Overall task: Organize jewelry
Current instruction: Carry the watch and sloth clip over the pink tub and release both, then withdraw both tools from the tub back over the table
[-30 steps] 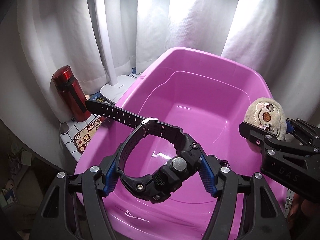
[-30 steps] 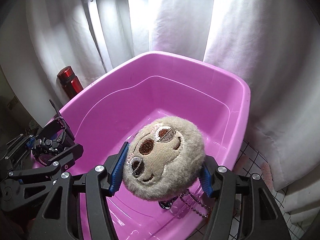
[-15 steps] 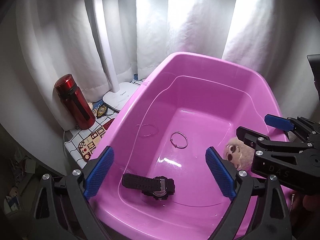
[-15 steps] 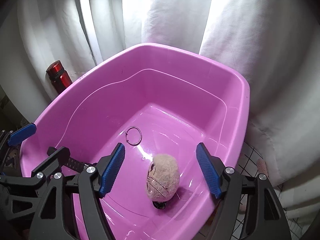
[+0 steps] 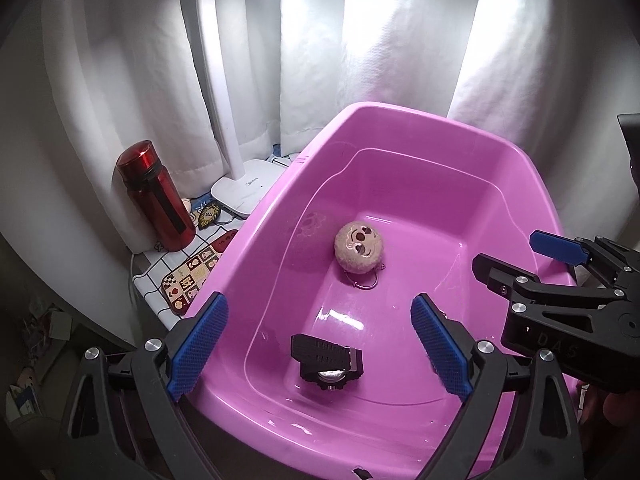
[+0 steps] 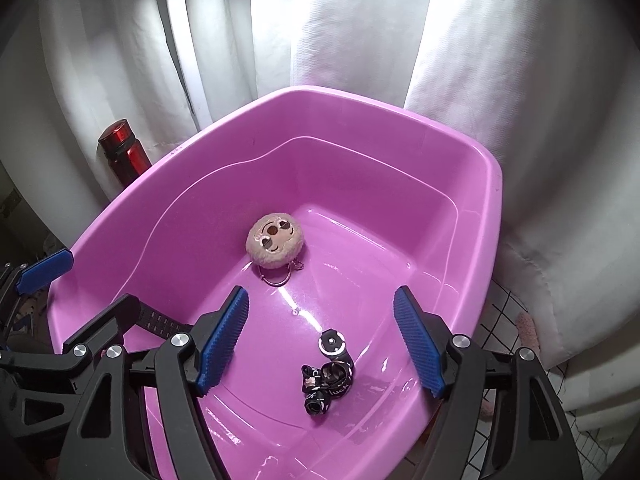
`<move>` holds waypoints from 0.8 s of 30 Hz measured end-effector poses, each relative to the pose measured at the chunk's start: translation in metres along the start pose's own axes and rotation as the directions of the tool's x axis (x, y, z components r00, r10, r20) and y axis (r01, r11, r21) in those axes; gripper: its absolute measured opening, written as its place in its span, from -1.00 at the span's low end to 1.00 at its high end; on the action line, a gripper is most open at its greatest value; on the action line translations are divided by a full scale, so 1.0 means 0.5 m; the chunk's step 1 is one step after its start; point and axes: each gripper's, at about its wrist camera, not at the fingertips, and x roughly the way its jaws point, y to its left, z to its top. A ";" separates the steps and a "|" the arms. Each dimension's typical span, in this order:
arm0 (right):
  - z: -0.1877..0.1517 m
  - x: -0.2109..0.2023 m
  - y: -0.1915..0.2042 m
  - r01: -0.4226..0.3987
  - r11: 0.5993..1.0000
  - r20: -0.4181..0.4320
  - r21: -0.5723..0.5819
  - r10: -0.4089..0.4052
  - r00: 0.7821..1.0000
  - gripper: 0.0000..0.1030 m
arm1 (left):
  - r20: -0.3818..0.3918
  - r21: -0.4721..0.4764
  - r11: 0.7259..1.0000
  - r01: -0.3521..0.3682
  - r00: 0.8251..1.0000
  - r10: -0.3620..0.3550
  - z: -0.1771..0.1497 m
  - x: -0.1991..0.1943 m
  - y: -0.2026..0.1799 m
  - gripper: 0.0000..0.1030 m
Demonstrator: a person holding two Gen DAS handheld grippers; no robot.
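Left wrist view
- Left gripper [image 5: 320, 344]: fingers spread wide, nothing between the blue pads, held above the near end of the tub.
- Pink tub [image 5: 264, 216]: glossy hard plastic; anything smooth will likely slide on its floor.
- Watch [image 5: 327, 362]: lies on the tub floor at the near end, strap folded over the case. Judged the heaviest piece; case rigid, strap springy. Best taken across the case sides.
- Plush keychain [image 5: 359, 247]: mid-floor, face up, key ring poking out on its near side. Soft, light, compressible; squeeze the round body, not the ring.
- Right gripper [image 5: 520, 258]: at the right edge, pads apart, empty.
- Red bottle [image 5: 154, 196]: left of the tub, outside it.

Right wrist view
- Right gripper: same read, fingers open over the near right part of the tub.
- Lanyard [image 6: 326, 382]: black printed strap, bunched, with a round metal fitting at its far end. Limp and light; pinch the bunched part.
- Plush keychain: farther in, well apart from the lanyard.
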 end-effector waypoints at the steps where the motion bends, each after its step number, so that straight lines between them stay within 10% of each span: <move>1: -0.001 -0.001 0.001 -0.001 1.000 0.000 -0.001 0.001 1.000 0.42 | -0.001 -0.001 1.000 -0.002 1.000 0.002 -0.001 -0.001 0.000 0.77; 24: -0.035 -0.089 -0.017 -0.009 0.999 0.071 0.036 0.007 0.997 0.44 | 0.009 -0.001 1.000 0.001 1.000 -0.001 -0.030 -0.059 -0.013 0.77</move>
